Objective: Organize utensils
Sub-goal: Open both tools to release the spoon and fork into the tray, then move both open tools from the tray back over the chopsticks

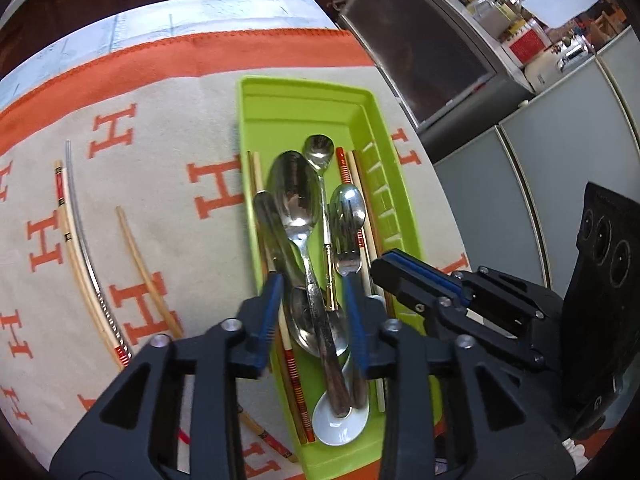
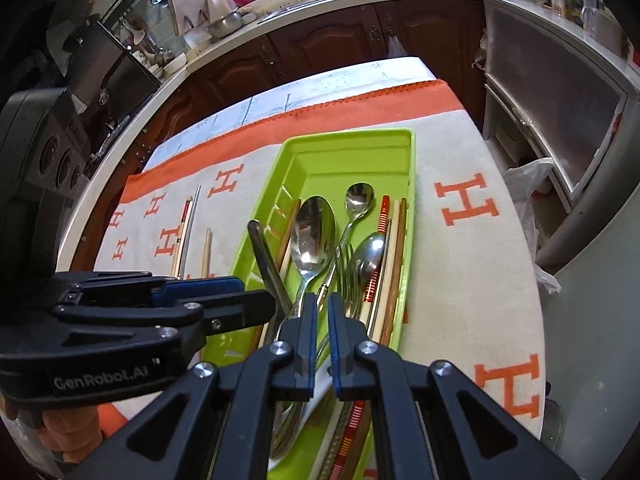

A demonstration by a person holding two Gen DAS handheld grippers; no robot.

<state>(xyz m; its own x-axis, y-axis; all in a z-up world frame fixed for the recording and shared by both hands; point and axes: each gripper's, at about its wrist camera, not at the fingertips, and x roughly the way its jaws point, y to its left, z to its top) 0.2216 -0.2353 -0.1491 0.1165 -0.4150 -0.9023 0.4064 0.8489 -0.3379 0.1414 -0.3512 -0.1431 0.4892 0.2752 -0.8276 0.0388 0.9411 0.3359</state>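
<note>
We're loading the green tray (image 1: 308, 96) — left gripper (image 1: 314, 312) parted wide over the piled cutlery, right gripper (image 2: 321, 334) narrowed, apparently empty. Next: loose chopsticks (image 1: 80, 256) near the cloth's (image 1: 168, 184) left edge.

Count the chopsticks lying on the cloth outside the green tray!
4: a cream banded chopstick beside a metal chopstick far left, a tan chopstick nearer the tray, a patterned chopstick half hidden under the left claw. The tan one may be two.
</note>
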